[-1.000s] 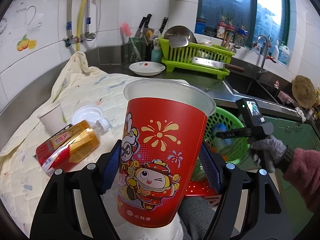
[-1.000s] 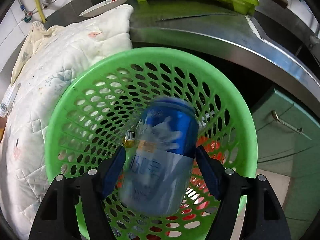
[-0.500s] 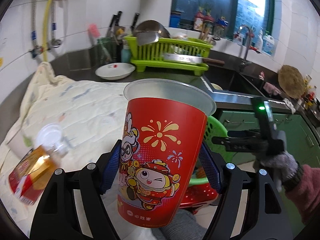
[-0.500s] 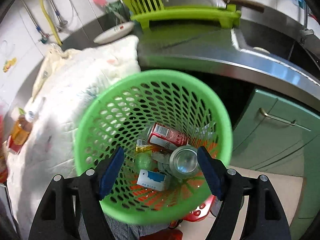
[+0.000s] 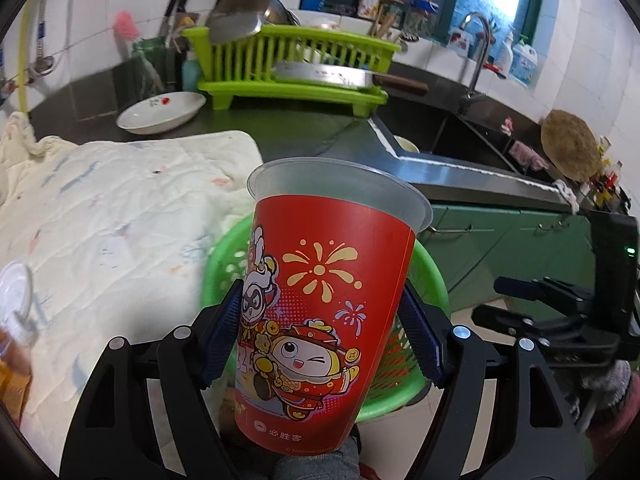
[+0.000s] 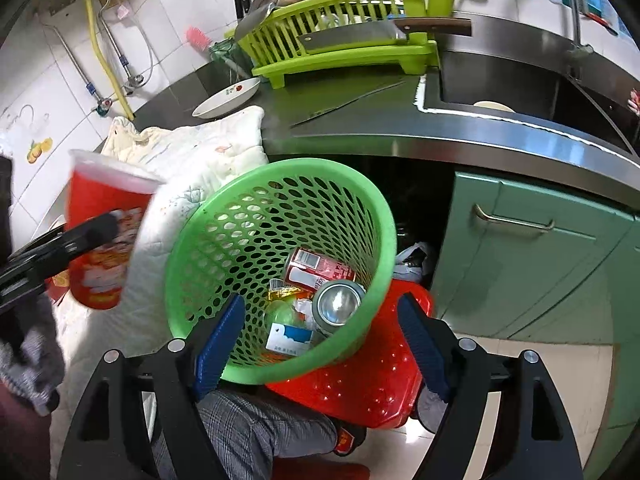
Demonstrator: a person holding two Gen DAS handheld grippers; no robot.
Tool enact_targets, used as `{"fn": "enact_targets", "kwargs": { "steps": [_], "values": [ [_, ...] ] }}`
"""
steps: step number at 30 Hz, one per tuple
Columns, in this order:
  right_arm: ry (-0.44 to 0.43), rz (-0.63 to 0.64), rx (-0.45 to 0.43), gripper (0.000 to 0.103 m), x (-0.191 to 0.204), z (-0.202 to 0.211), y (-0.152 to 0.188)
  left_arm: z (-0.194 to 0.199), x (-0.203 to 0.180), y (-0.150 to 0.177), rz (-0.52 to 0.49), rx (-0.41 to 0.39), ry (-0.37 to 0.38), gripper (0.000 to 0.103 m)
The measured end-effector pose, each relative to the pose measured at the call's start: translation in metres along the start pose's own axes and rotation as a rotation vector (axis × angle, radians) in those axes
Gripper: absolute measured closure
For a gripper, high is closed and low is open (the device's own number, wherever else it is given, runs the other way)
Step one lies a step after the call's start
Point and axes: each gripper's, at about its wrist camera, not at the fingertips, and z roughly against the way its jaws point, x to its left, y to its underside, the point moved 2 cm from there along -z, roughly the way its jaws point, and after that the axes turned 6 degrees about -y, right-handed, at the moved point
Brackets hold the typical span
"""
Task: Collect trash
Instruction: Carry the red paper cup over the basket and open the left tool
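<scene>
Left gripper (image 5: 320, 344): clamped on the red cup (image 5: 328, 312), its 2 blue pads pressed to the cup's sides just below the middle; in the right wrist view it shows blurred at the left edge.
Red cup: upright, tilted slightly, clear plastic rim on top, cartoon figures and fireworks printed on the wall; held in the air in front of the green basket (image 6: 372, 200), between the quilt (image 5: 120, 208) and the basket's rim.
Right gripper (image 6: 320, 344): jaws wide apart and have just been opening, nothing between the pads; it hangs over the near rim of the green basket, looking down into it.
Green basket: perforated plastic, standing on a red stool (image 6: 372, 380) on the floor, just beside the green cabinet (image 6: 540, 260).
Basket contents: a red can (image 6: 316, 268) lying on its side, a silver can end (image 6: 338, 306) facing up, a small white and blue pack (image 6: 288, 338), and some clear wrapping I cannot tell apart.
Quilt: pale and padded, spread over the tabletop (image 5: 320, 128), its corner touching the basket's far rim.
Tabletop: steel, carrying a white dish (image 5: 160, 112) with a red flower mark and a lime dish rack (image 5: 296, 64) with a cleaver (image 6: 360, 38) across it.
Sink (image 6: 520, 84): set into the tabletop right of the rack, a pale bowl inside.
Person: grey checked trouser leg (image 6: 256, 424) below the right gripper.
</scene>
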Motion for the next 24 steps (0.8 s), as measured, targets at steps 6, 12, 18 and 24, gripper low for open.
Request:
{"fn": "enact_targets", "kwargs": {
  "steps": [6,12,18,24],
  "values": [
    [-0.011,-0.012,-0.004,0.027,-0.004,0.002,0.004,-0.031,-0.011,-0.002,-0.023,0.045,-0.006,0.029],
    [-0.018,-0.014,0.005,0.027,-0.003,0.000,0.009,-0.050,-0.010,0.002,-0.014,0.083,-0.002,0.028],
    [-0.024,-0.017,0.014,0.027,0.000,-0.002,0.014,-0.045,-0.008,0.007,-0.017,0.077,-0.002,0.024],
    [-0.038,-0.006,0.005,0.027,0.010,0.000,0.013,-0.020,0.000,0.010,-0.012,0.050,0.000,0.024]
  ]
}}
